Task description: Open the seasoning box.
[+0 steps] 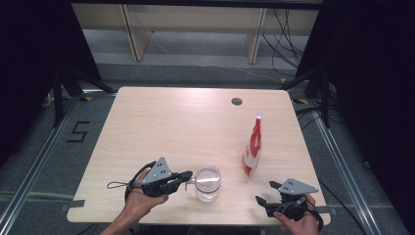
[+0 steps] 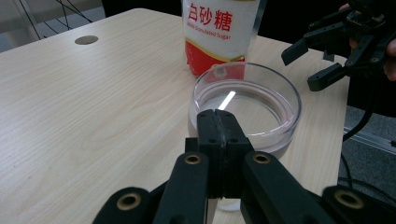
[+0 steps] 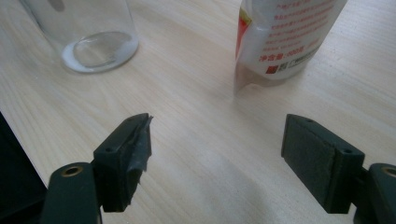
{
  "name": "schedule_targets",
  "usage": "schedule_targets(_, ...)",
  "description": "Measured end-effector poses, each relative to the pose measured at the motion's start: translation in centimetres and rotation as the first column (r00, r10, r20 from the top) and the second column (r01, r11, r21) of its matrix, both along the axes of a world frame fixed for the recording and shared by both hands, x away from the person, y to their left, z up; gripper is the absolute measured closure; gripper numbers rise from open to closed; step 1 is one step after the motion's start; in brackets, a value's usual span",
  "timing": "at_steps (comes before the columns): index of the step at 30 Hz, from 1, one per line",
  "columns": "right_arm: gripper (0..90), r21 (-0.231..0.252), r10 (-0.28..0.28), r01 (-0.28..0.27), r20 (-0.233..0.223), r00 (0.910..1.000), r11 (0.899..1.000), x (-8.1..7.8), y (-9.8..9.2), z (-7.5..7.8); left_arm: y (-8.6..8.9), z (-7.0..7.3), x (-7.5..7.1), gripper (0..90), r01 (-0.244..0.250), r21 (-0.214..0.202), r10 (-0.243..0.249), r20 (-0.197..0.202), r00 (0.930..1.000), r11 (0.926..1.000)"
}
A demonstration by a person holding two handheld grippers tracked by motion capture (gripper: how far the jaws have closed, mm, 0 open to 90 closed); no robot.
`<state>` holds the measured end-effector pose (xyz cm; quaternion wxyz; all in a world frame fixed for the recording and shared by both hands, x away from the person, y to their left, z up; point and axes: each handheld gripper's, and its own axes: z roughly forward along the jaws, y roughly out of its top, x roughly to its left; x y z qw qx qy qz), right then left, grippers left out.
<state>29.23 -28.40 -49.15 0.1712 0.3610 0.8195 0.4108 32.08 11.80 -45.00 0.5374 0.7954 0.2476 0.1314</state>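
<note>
I hold the left gripper [image 1: 187, 177] with jaws fully closed on the handle of the glass [image 1: 207, 182] at lower centre, steadying it, while the right gripper [image 1: 267, 193] waits wide open and empty below the sugar bag [image 1: 252, 147].

A pale wooden table [image 1: 161, 127] with a round grommet hole [image 1: 237, 101] stands on grey floor [image 1: 39, 161].

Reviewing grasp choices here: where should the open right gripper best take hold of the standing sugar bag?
Probably the upper body of the sugar bag, below its pinched top. It stands upright and flat, so the right gripper should come in level from the person's side, jaws across its thin faces; the base looks wider.
</note>
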Motion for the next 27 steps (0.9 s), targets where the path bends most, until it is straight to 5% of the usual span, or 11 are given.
schedule_targets(3, 29.0, 0.001, -0.004, 0.004, -0.025, 0.9997, 1.000, -0.2, 0.2, 0.1, -0.1, 0.0, -0.1, 89.0, -0.004, 0.000, 0.004, -0.009, 1.0000, 1.0000)
schedule_targets(13, 37.3, 0.016, 0.050, -0.051, 0.035, 0.9981, 0.999, -0.1, 0.2, 0.3, -0.1, -0.2, -0.2, 89.0, -0.008, -0.006, 0.008, -0.005, 1.0000, 1.0000)
schedule_targets(15, 39.2, 0.048, 0.020, -0.020, -0.012, 0.9997, 0.999, -0.6, 0.5, 0.4, 0.0, -0.2, -0.2, 89.0, -0.007, -0.007, 0.007, -0.007, 1.0000, 1.0000)
schedule_targets(17, 42.1, 0.042, 0.046, -0.048, 0.039, 0.9982, 0.998, -0.4, 0.5, 0.4, 0.0, -0.2, -0.1, 89.0, -0.002, -0.001, 0.002, 0.002, 1.0000, 1.0000)
schedule_targets(20, 46.5, 0.074, 0.047, -0.046, -0.013, 0.9988, 0.996, -0.7, 0.8, 0.6, 0.0, -0.2, -0.2, 88.9, -0.004, -0.001, 0.004, 0.007, 1.0000, 1.0000)
schedule_targets(22, 47.4, 0.061, 0.065, -0.067, 0.037, 0.9972, 0.996, -0.5, 0.9, 0.6, 0.0, -0.2, -0.2, 89.0, 0.001, -0.007, -0.001, 0.007, 1.0000, 1.0000)
schedule_targets(24, 48.7, 0.075, 0.050, -0.050, -0.003, 0.9987, 0.996, -0.9, 1.2, 0.8, 0.0, -0.2, -0.2, 89.0, -0.002, -0.005, 0.002, 0.007, 1.0000, 1.0000)
schedule_targets(27, 52.4, 0.083, 0.071, -0.074, 0.036, 0.9968, 0.994, -0.6, 1.3, 0.9, 0.0, -0.2, -0.2, 89.0, -0.004, -0.005, 0.004, 0.010, 0.9999, 1.0000)
